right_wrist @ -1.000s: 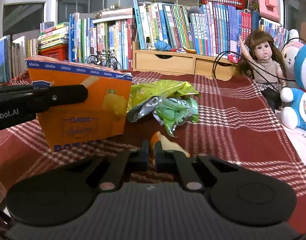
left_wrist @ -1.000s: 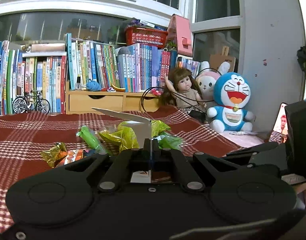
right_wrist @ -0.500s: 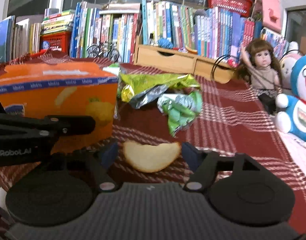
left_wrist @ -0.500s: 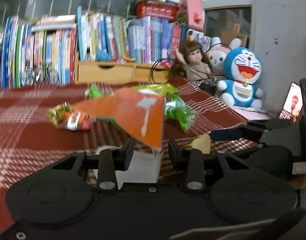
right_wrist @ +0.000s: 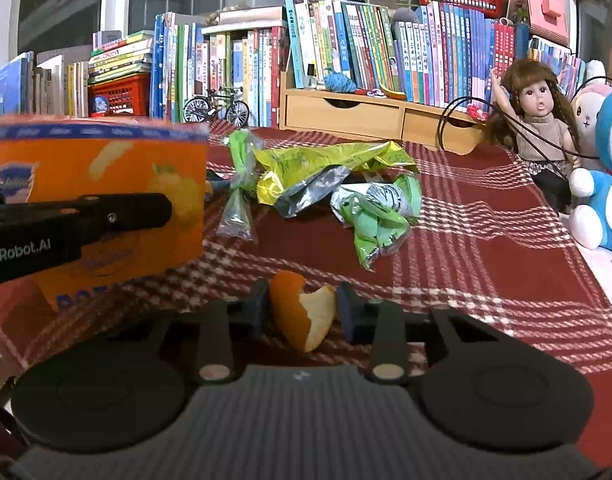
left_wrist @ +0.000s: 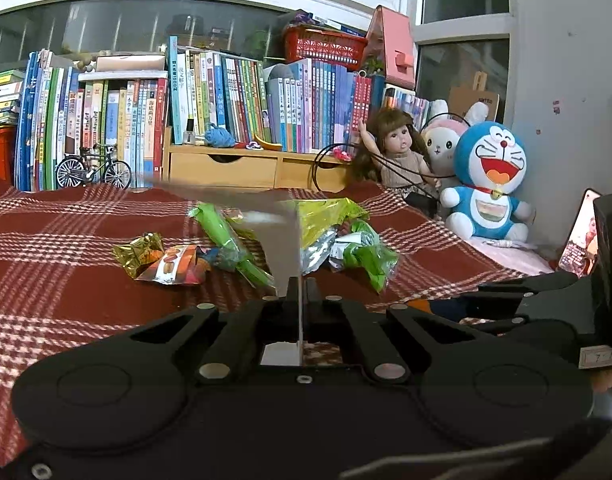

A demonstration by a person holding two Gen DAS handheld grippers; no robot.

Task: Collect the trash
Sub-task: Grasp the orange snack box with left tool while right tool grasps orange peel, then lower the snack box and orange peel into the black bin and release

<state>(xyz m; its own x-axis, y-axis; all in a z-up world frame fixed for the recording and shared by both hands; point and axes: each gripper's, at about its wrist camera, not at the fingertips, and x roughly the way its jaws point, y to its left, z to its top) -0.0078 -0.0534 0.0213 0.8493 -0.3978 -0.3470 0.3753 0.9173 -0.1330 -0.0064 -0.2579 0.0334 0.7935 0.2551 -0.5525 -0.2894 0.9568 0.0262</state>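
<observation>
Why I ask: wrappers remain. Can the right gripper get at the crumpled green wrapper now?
Probably not yet: the right gripper, whose jaws have just been closing, pinches an orange peel. Otherwise only bare tablecloth lies between it and the green wrapper.

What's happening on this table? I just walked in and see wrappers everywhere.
A person is clearing trash with two handheld grippers. The left gripper is shut on the wall of an orange snack box, holding it as the bin. The right gripper has just been closing around a piece of orange peel that sits between its fingers. Green and yellow wrappers and small foil ones lie loose on the red checked cloth.
</observation>
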